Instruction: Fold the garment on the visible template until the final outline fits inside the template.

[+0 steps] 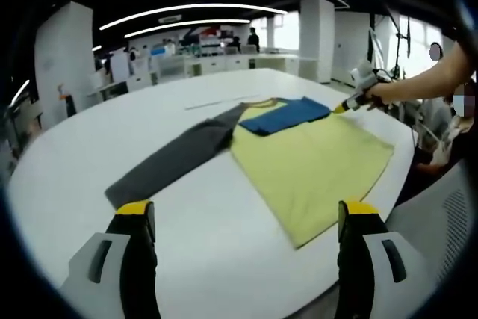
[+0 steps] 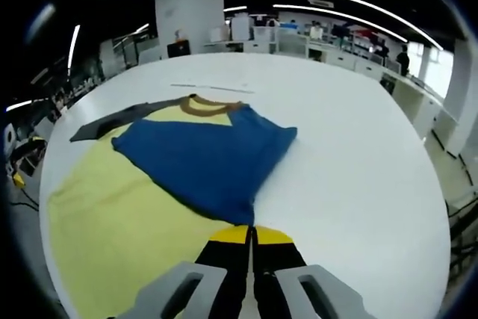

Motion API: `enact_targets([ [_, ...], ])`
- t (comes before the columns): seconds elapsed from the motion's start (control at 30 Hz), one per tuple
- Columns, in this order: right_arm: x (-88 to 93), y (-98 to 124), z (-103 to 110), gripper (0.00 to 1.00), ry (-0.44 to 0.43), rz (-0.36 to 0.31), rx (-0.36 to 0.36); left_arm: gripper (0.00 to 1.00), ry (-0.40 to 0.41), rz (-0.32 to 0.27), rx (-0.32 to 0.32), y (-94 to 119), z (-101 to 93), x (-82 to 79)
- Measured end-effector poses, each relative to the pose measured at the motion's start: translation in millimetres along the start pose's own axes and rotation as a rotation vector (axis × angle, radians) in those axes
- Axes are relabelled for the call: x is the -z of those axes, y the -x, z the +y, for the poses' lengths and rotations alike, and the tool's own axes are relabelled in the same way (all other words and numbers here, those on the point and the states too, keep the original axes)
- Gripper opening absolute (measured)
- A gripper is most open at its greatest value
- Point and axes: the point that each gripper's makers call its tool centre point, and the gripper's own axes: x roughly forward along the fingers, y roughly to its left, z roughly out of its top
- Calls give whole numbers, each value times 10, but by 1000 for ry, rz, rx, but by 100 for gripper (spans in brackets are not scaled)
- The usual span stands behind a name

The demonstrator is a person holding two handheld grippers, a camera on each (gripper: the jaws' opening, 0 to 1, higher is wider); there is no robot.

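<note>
Right gripper view: right tool [image 2: 252, 235] pinches blue sleeve [image 2: 205, 158] tip over yellow shirt [image 2: 112, 222]; left tool [image 1: 246, 218] open; lay sleeve flat, square, wrinkle-free.

We see a yellow garment [image 1: 314, 166] with a blue sleeve [image 2: 205, 158] (brownish collar [image 2: 209, 107]) and a dark grey sleeve [image 1: 175, 158]. The bench [image 1: 224, 237] is white; our fingers [image 1: 137, 218] are black, yellow-tipped.

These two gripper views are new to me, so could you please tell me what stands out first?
A yellow shirt lies flat on the round white table, its blue sleeve folded over onto its chest. The right gripper is shut on that sleeve's edge. A dark grey cloth lies along the shirt's side, while the left gripper hangs open over the table's near edge.
</note>
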Motion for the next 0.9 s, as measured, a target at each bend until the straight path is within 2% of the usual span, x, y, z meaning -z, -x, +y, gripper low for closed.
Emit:
enact_targets([
  [0.43,33,20,-82,0,20,15,18,99,5,0,-7,17,16,5],
  [0.57,27,43,-76,0,12,9,10,99,7,-1,-10,21,28,3],
  [0.63,23,59,-62,0,-18,7,0,99,8,-2,-10,18,39,1],
  [0.67,31,70,-43,2,-52,8,-9,99,10,-3,-10,16,42,-2],
  [0.73,23,88,-29,11,-113,-4,-25,99,13,-6,-8,10,49,-10],
  [0.83,-39,151,3,17,-88,-26,-41,99,10,-10,-7,2,77,-22],
  [0.9,-107,192,51,25,-81,-54,-62,99,16,-19,-4,-4,91,-40],
])
